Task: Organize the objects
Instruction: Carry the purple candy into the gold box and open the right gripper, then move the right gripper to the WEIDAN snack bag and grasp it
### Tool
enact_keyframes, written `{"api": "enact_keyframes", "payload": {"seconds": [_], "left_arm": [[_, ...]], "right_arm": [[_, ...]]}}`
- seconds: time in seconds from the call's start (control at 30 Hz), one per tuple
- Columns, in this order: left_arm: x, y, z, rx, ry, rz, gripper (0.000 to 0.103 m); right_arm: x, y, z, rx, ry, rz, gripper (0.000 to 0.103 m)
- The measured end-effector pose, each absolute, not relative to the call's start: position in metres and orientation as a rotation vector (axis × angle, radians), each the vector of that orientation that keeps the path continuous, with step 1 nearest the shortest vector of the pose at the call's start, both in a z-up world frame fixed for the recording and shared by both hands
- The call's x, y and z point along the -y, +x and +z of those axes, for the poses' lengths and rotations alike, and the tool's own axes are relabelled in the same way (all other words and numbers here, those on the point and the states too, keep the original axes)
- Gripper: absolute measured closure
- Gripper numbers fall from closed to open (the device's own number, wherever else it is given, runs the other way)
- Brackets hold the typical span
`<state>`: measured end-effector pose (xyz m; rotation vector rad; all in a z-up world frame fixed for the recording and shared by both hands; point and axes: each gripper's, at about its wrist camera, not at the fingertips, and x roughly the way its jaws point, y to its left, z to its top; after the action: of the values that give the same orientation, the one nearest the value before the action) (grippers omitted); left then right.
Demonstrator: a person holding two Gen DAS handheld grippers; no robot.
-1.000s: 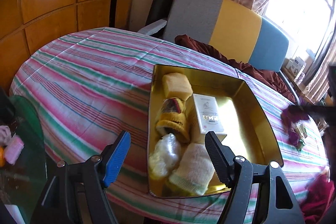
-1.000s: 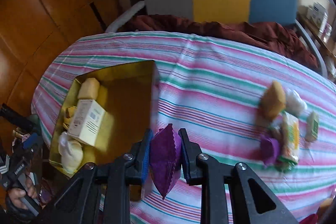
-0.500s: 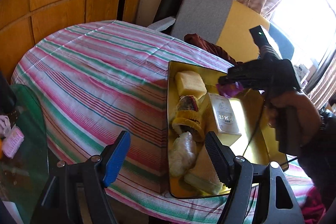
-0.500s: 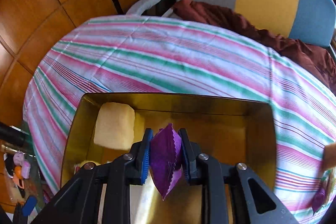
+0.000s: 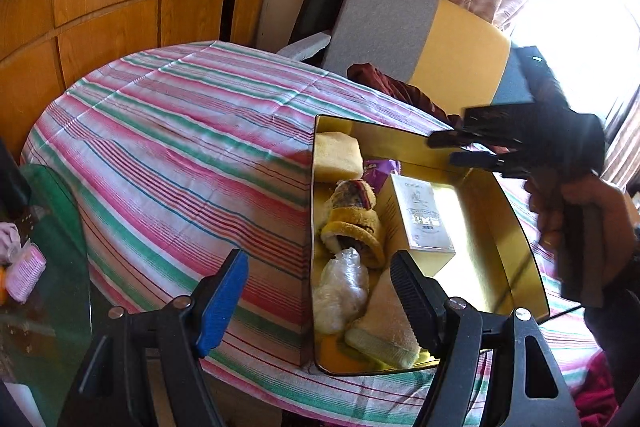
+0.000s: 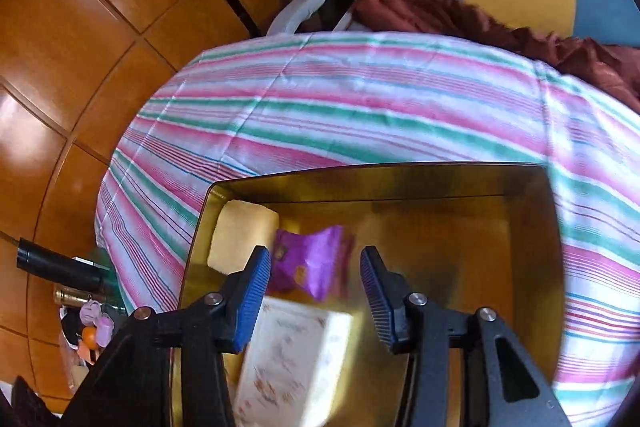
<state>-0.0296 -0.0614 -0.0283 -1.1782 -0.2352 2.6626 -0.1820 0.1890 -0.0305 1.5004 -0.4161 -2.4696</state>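
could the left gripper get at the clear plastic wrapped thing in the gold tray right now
Probably yes. The left gripper hangs open just above the clear-wrapped item at the gold tray's near end, nothing over it; only the tray wall crowds it.

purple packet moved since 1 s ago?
Yes. The purple packet has left the opening right gripper and lies in the gold tin, beside the yellow sponge; before, it was over the tablecloth.

The right gripper point(image 6: 316, 291) is opening its jaws after carrying the purple packet point(image 6: 310, 261) across the striped cloth and over the gold tray point(image 6: 520, 227). The packet is now lying loose inside the tray at its 12 o'clock end, just beside the yellow sponge point(image 6: 242, 241), no longer pinched.
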Motion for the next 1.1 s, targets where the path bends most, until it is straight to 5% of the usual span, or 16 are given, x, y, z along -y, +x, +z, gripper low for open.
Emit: {"api": "enact_keyframes", "payload": {"seconds": [0.53, 1.1], "left_arm": [[0.017, -0.005, -0.005, 0.055, -1.118, 2.664, 0.026], [-0.054, 0.008, 0.002, -0.160, -1.055, 2.556, 0.025]], "right_arm": [[-0.257, -0.060, -0.002, 0.047, 1.401, -2.711, 0.054], [-0.438, -0.007, -0.014, 0.260, 1.530, -3.029, 0.054]]}}
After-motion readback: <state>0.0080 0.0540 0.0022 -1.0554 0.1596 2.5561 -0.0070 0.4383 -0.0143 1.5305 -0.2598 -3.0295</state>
